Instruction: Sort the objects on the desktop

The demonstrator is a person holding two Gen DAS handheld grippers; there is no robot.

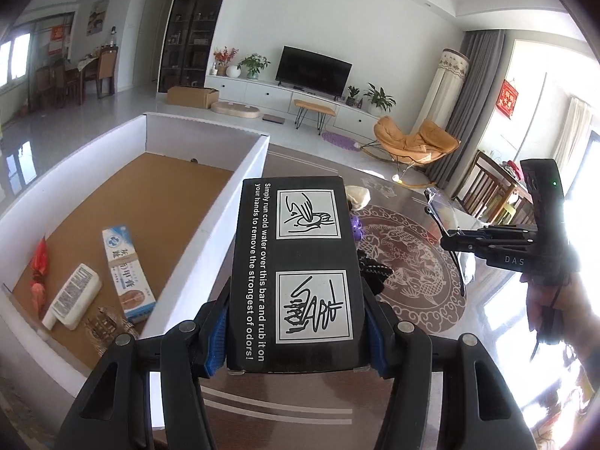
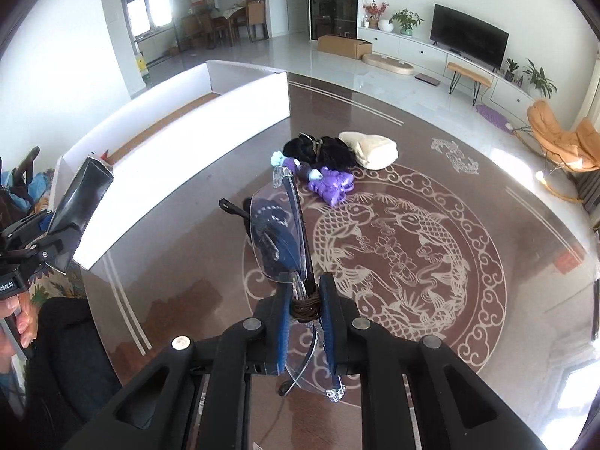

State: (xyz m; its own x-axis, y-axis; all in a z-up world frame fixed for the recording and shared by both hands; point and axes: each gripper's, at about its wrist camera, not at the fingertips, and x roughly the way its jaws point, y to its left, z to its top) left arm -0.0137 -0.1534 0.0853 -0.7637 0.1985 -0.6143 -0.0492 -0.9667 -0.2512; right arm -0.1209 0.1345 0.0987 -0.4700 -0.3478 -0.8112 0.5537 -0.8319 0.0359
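My left gripper (image 1: 296, 322) is shut on a black box (image 1: 296, 262) with white print, held above the table beside the white tray's (image 1: 210, 221) right wall. It also shows in the right wrist view (image 2: 80, 202). My right gripper (image 2: 305, 300) is shut on a pair of glasses (image 2: 279, 232), held above the table; they also show in the left wrist view (image 1: 446, 221). On the table lie a purple toy (image 2: 330, 183), a black cloth item (image 2: 318, 150) and a cream pouch (image 2: 371, 148).
The tray's brown floor holds a toothpaste box (image 1: 127, 270), a white bottle (image 1: 73, 302), a red packet (image 1: 39, 270) and a small metal model (image 1: 103, 322). The dark glossy table (image 2: 412, 247) carries a fish pattern. Chairs stand beyond the far right edge.
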